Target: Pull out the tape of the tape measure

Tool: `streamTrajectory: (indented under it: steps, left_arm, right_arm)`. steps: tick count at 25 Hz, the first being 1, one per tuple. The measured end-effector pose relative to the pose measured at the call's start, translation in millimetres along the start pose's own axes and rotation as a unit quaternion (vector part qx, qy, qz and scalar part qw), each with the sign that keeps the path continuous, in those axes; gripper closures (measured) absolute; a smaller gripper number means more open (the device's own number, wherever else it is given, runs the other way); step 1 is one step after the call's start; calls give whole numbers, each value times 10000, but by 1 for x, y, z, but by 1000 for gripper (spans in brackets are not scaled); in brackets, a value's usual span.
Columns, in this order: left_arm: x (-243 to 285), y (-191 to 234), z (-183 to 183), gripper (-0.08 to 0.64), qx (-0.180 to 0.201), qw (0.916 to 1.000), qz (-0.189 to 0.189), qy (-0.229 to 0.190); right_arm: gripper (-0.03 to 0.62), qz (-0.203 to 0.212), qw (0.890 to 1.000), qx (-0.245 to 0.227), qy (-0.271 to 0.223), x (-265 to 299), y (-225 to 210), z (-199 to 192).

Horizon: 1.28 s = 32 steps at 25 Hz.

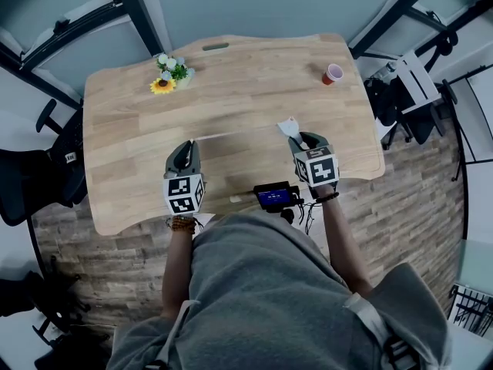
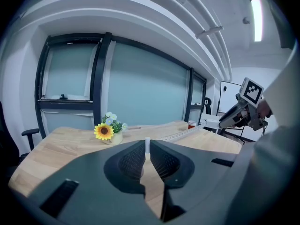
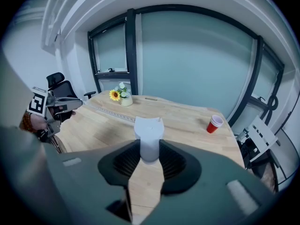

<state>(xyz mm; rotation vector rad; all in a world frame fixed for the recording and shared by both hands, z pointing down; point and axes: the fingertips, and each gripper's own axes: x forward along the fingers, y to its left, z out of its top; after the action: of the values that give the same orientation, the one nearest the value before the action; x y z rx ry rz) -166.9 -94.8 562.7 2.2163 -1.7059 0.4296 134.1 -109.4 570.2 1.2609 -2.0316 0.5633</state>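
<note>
Two tongs share one tape measure here, each holding its own end. On the left, the left tongs (image 2: 147, 150) are pinched almost fully together on the small white tip of the tape (image 2: 180, 134), low over the desk (image 1: 123, 129) near its front edge. That narrow grip looks meant as the anchor (a thin tab needs little opening).

From there the tape runs rightward as a pale, thin strip with fine markings along it. I cannot tell whether it lies on the wood or just above it. It passes well to the near side of the sunflower pot (image 1: 169, 75), which stands at the back left of the desk. The strip looks straight and fairly taut, with no sag or twist to be seen, so I judge that a good stretch is already drawn out.

On the right, the right tongs (image 3: 149, 146) stand much wider, clamped on both sides of the white case (image 3: 149, 131). The case is a blocky plastic body with a notched top edge, held upright between the pads. Gripping the case rather than the strip should let the spool feed freely as the two hands part. The red cup (image 1: 333, 73) sits well apart at the back right corner, out of the line of pull.
</note>
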Motion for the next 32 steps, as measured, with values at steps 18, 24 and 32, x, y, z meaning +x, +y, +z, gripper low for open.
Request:
streamTrajectory:
  steps: [18, 24, 32]
  left_arm:
    - [3, 4, 20, 522, -42, 9995, 20, -327]
    - [5, 1, 47, 522, 92, 9967, -113, -803]
    - [30, 20, 58, 522, -62, 9953, 393, -880]
  right_arm:
    - [460, 65, 9997, 102, -203, -2, -4, 19]
    - [460, -126, 9970, 50, -756, -6, -12, 46]
    - [460, -77, 9959, -154, -890, 14, -15, 65]
